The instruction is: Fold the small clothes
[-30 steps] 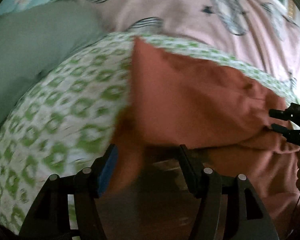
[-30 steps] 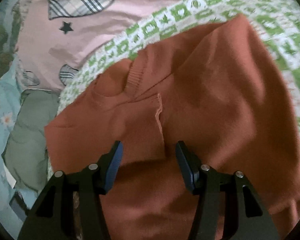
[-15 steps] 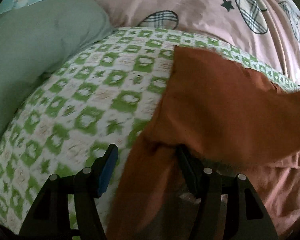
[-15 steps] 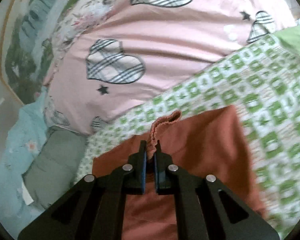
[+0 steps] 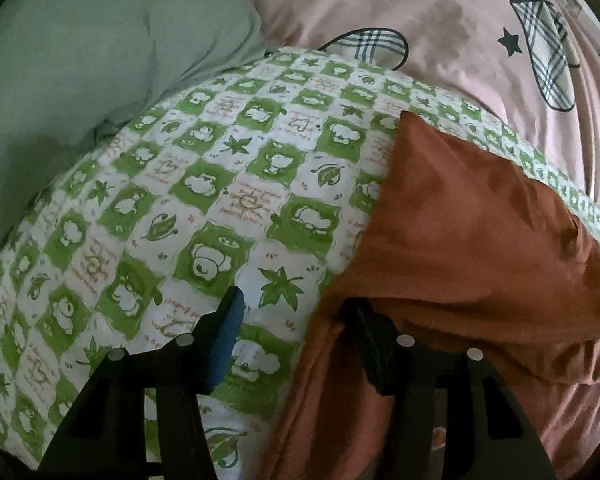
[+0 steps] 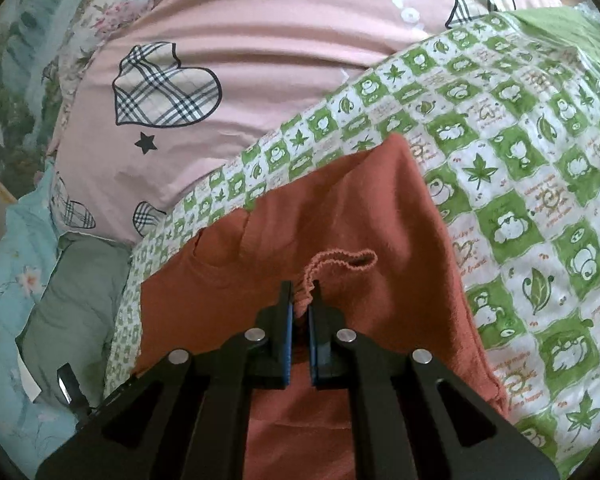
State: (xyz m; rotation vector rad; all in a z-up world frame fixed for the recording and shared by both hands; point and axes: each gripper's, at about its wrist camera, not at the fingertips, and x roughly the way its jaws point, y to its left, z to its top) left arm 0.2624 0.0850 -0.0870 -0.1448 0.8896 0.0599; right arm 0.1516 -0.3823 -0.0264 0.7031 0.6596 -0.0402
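On green-check sheet (image 5: 228,184): rust garment (image 6: 372,208) more folded vs 1s ago, right gripper (image 6: 300,300) now pinching hem.

A home bedroom: a bed spread with a green-and-white checked cartoon-print sheet (image 5: 228,184), a pink duvet with plaid hearts (image 6: 228,52), a plain sage-green pillow (image 5: 80,60) and pale-blue floral bedding (image 6: 16,280).

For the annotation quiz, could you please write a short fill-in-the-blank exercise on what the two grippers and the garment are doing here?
1. The right gripper is shut on a ruffled edge of the ____ garment.
2. The left gripper has its jaws ____.
3. The garment lies on a white cloth checked in ____.
4. The pink cover shows plaid ____ and stars.

Missing words: orange; open; green; hearts
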